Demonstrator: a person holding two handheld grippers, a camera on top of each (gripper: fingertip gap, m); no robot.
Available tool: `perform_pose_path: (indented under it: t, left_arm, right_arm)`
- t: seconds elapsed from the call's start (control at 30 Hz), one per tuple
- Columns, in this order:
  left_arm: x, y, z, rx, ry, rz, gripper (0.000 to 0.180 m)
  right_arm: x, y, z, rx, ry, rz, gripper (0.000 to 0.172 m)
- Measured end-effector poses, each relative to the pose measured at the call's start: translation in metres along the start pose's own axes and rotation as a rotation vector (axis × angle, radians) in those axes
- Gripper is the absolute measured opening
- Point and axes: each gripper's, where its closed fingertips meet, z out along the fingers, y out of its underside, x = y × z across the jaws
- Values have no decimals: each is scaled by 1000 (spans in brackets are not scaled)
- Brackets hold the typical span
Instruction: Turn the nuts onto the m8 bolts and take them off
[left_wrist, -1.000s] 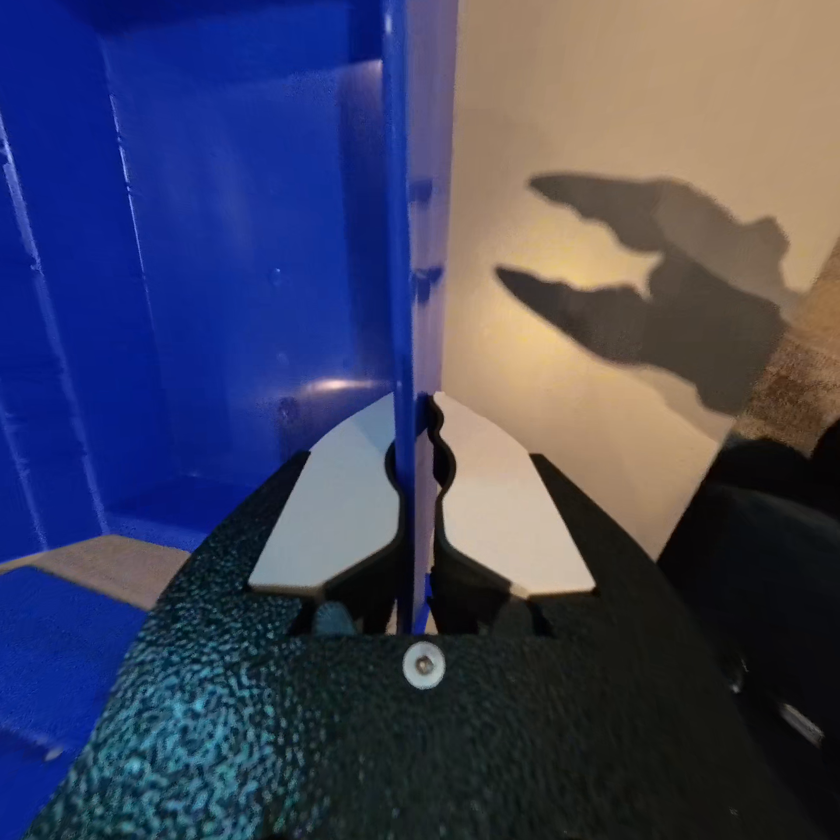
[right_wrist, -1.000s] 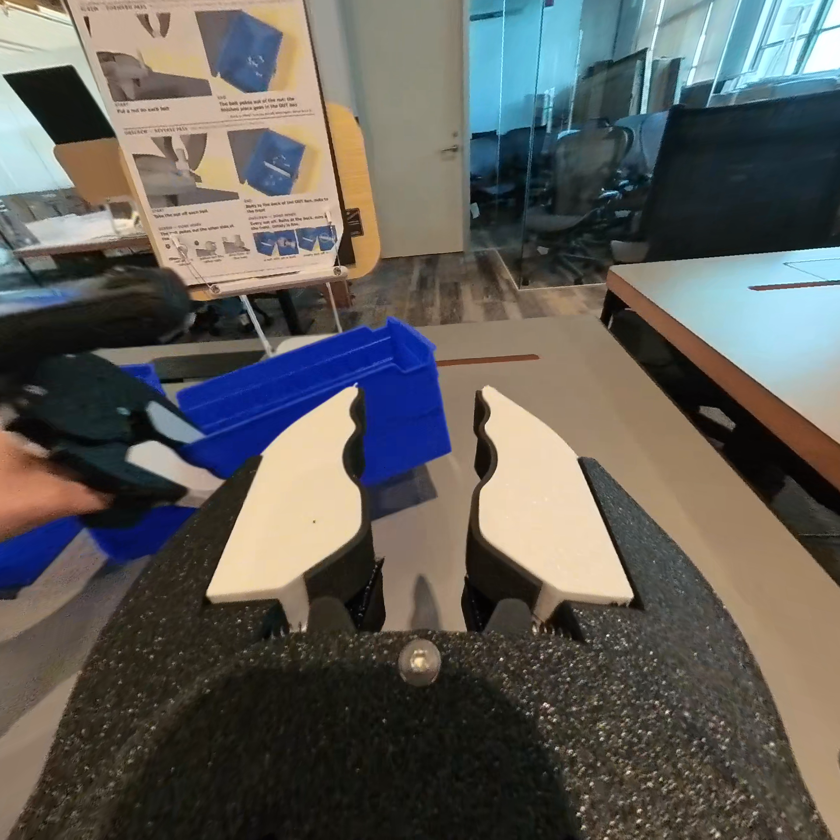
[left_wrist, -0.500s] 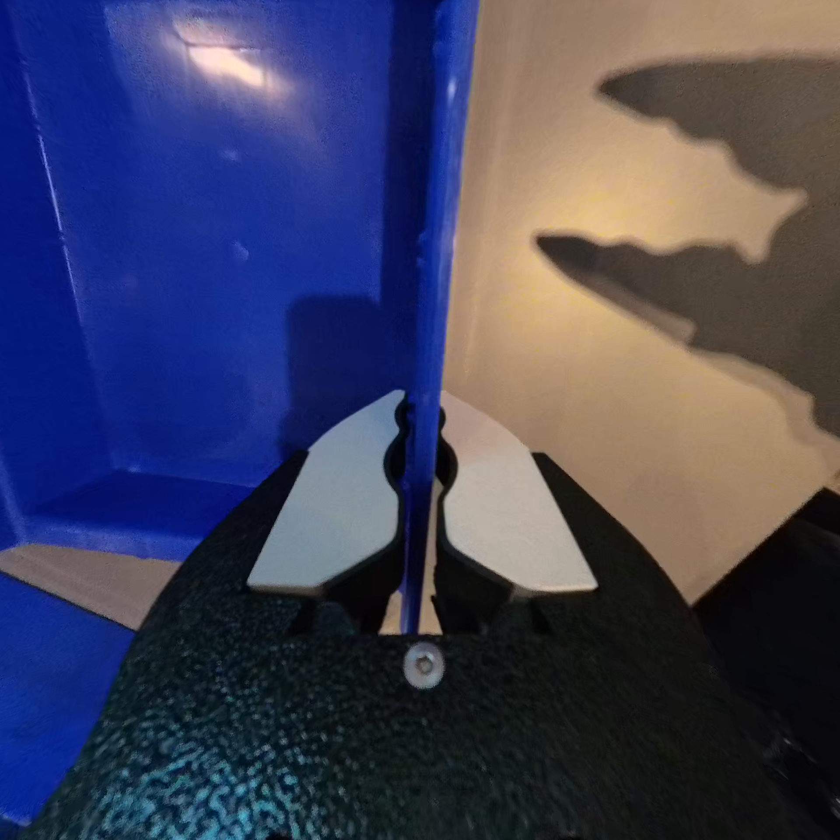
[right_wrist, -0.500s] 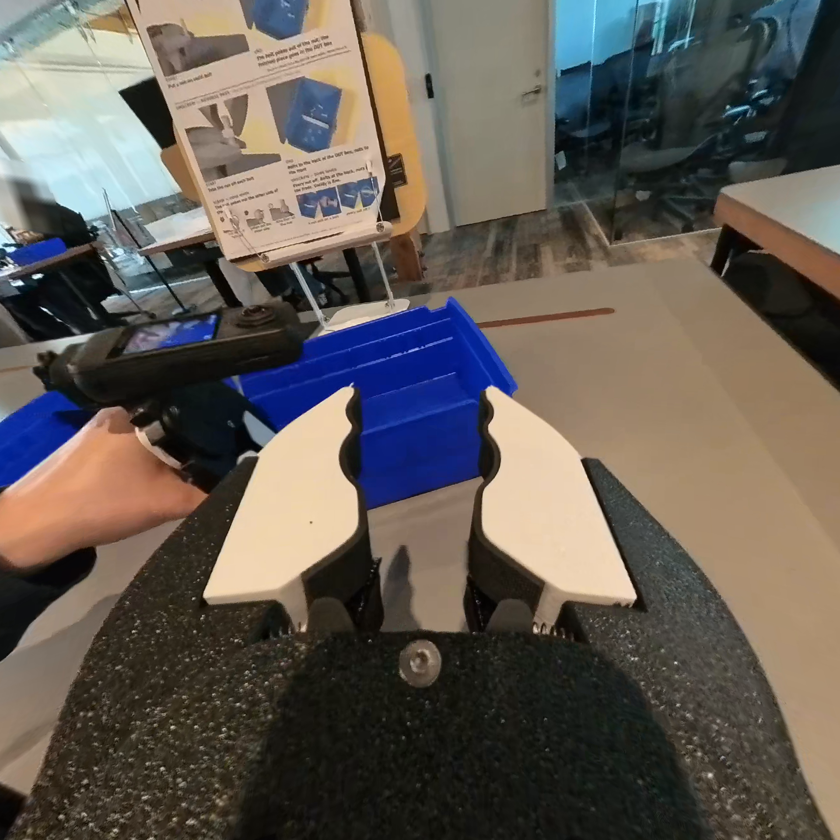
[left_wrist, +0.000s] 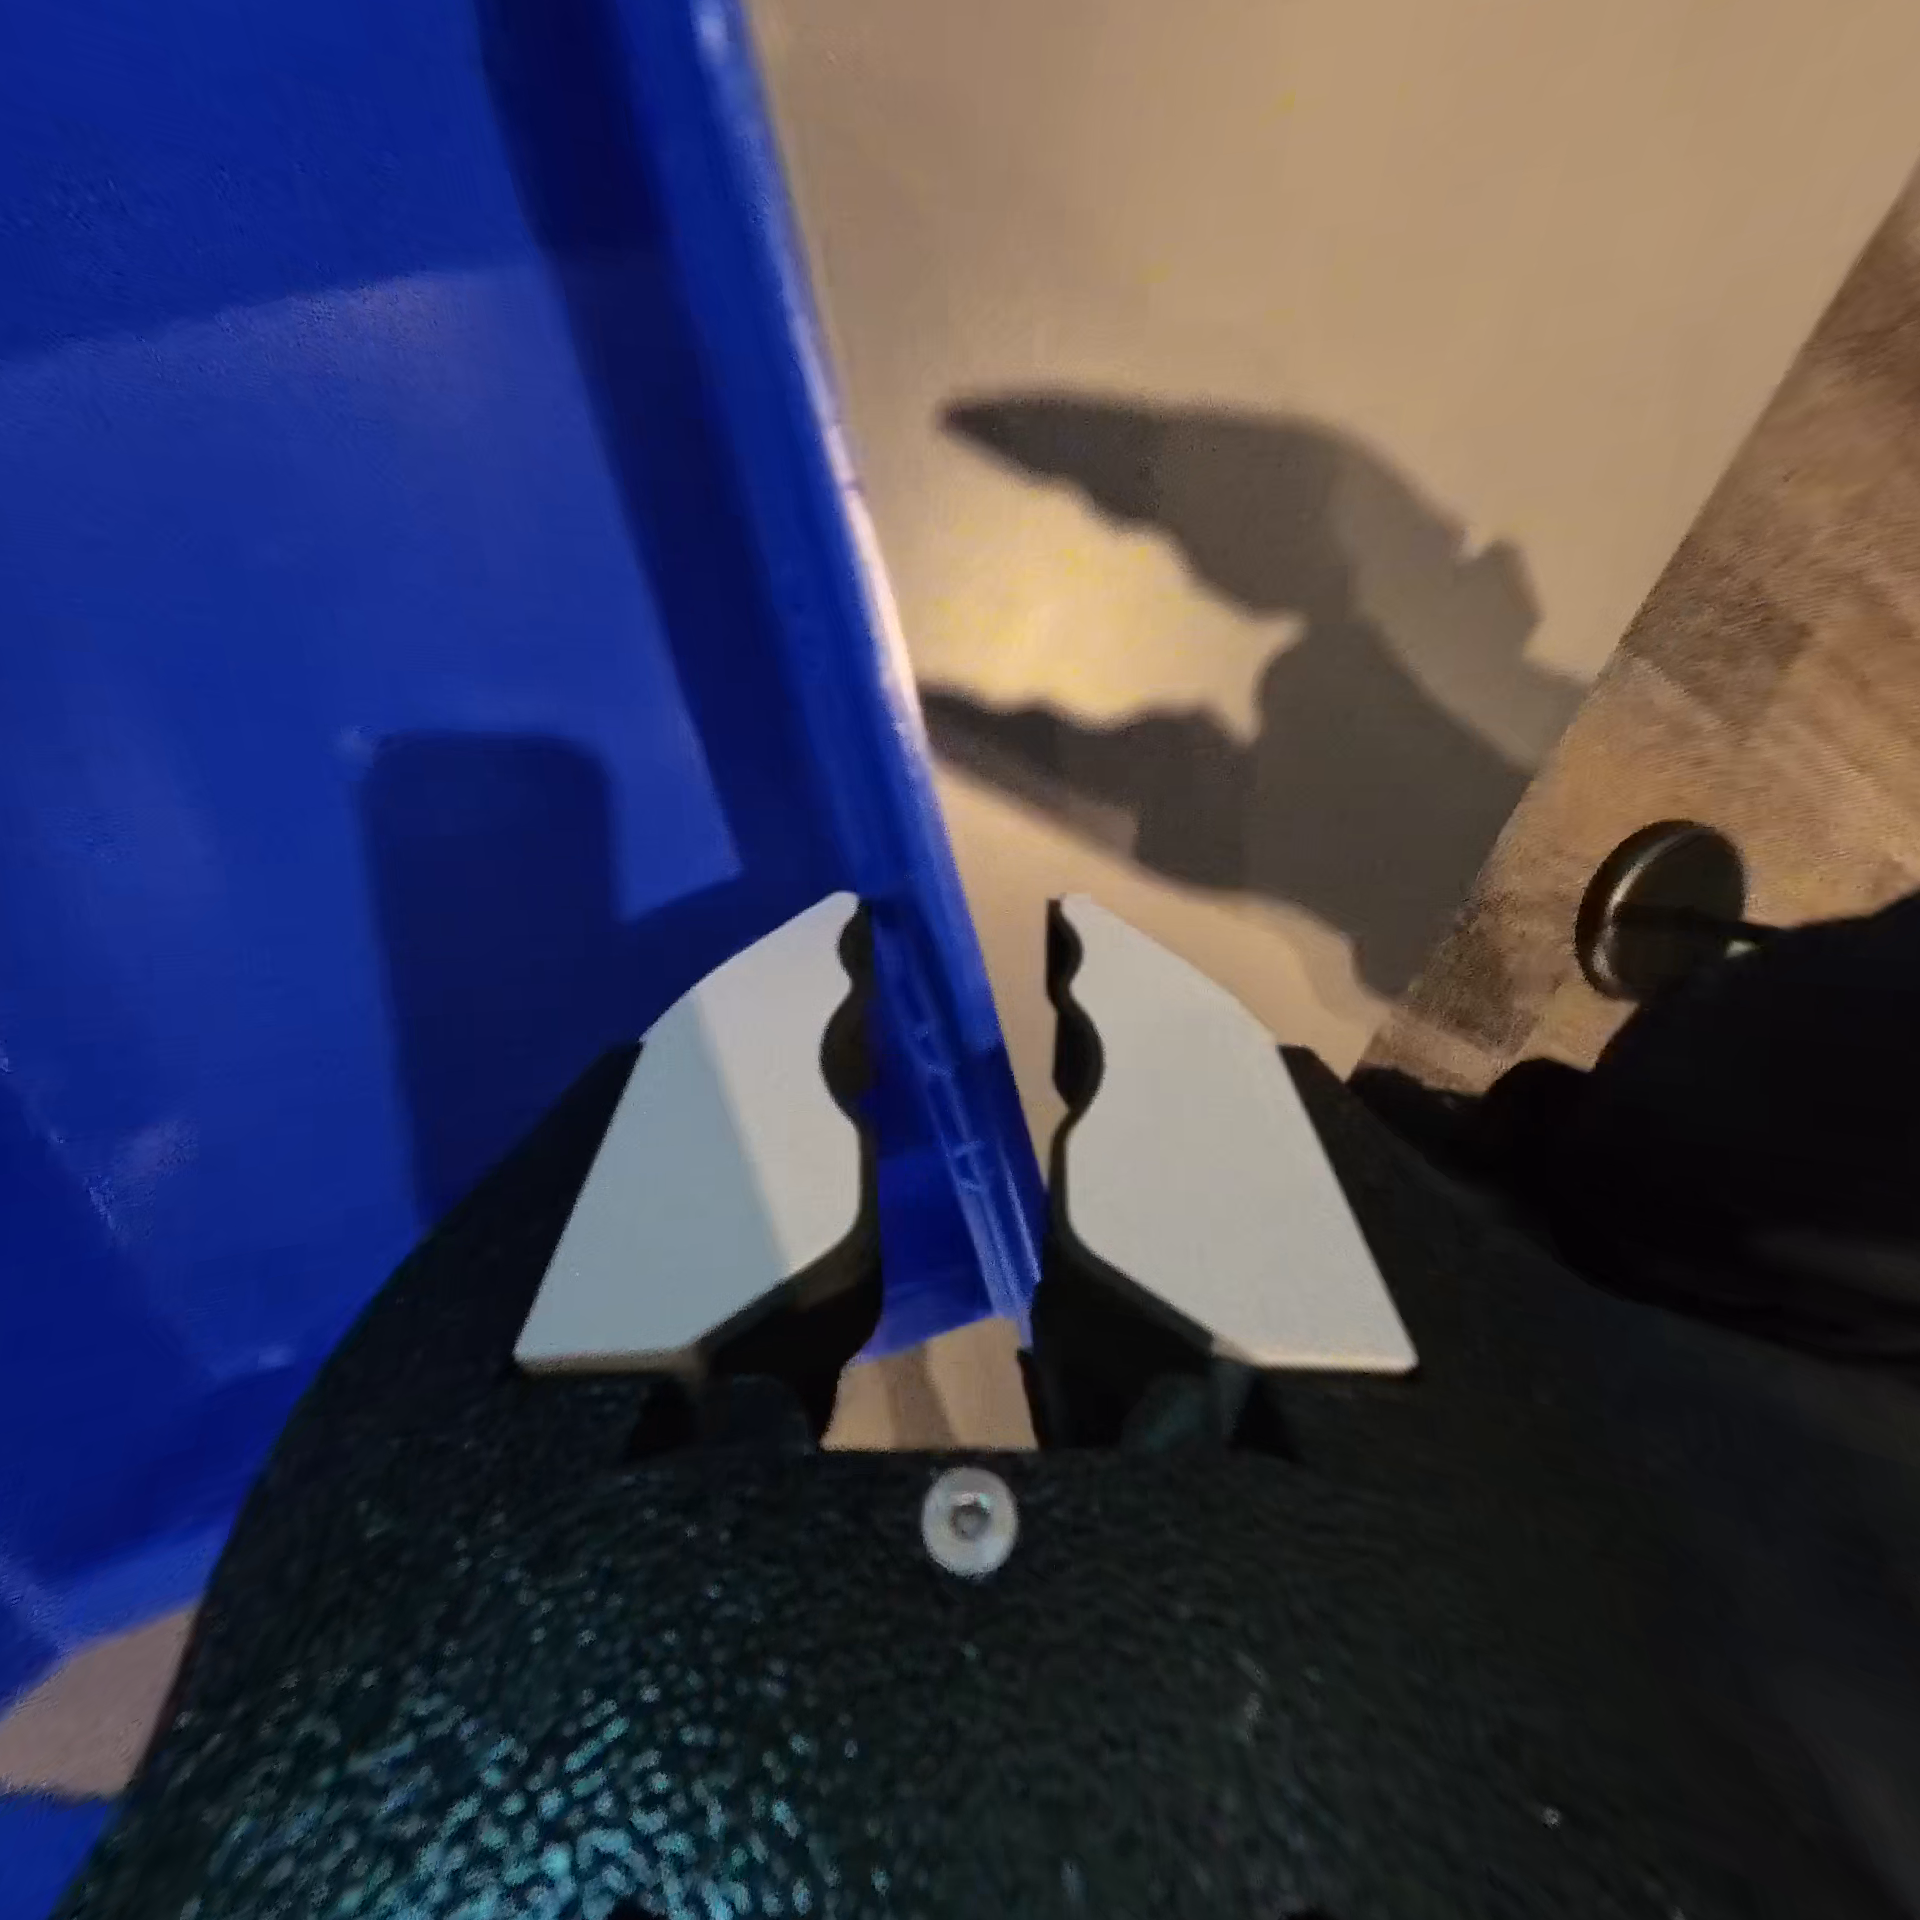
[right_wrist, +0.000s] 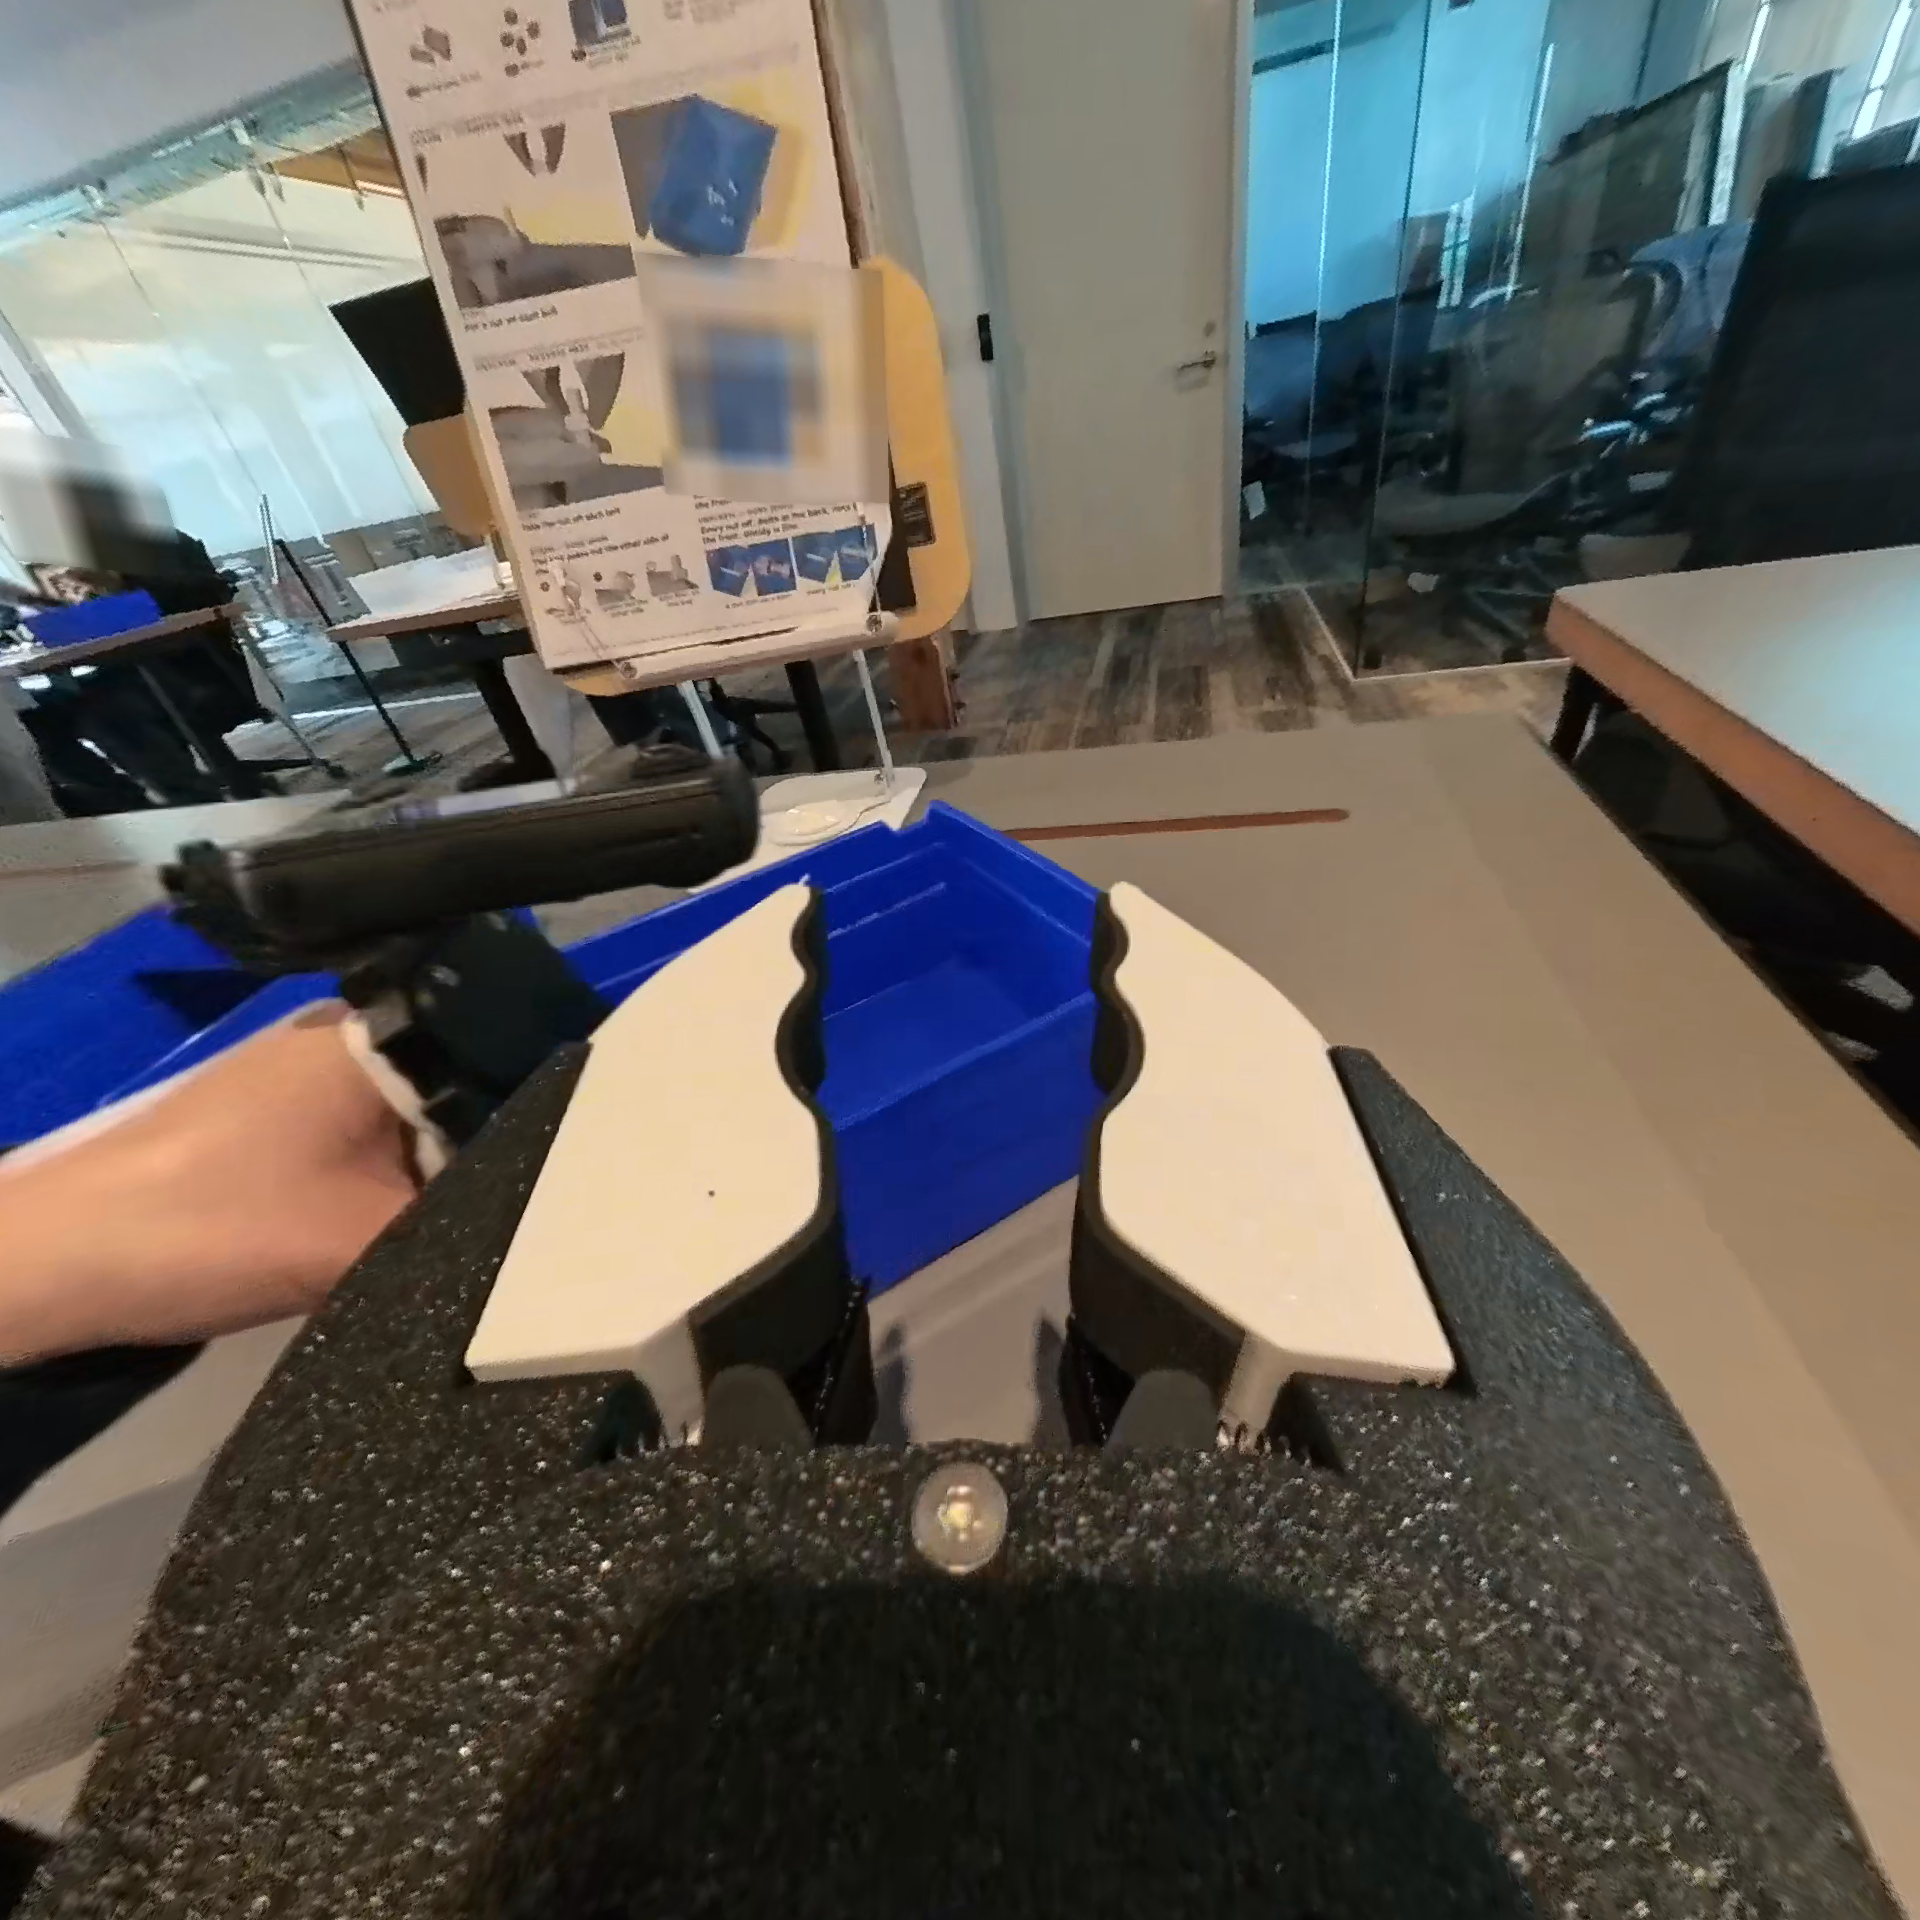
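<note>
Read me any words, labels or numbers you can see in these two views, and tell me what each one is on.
Poster on the stand: printed headings and captions beside pictures. I don't quote its wording, and part is mosaicked.
Dark plate right of the poster: too small to read.
Bin wall, left view: raised moulded marks, too blurred to read.
Nothing else readable.

The left gripper (left_wrist: 954, 914), clamped on the blue bin's wall (left_wrist: 935, 1091) before, has spread its fingers; the wall now leans toward 11 o'clock, clear of the right pad. The right gripper (right_wrist: 956, 914) has swung toward the bin (right_wrist: 935, 1039)
</note>
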Motion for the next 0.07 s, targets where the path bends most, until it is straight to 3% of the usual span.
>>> perform_pose_path:
  t: [0.03, 0.07]
  left_arm:
    - [5, -11, 4, 24, 15, 11, 37]
    - [12, -22, 7, 45, 38, 24, 46]
  right_arm:
    - [1, -2, -2, 5, 8, -1, 48]
    - [2, -5, -5, 10, 16, -4, 49]
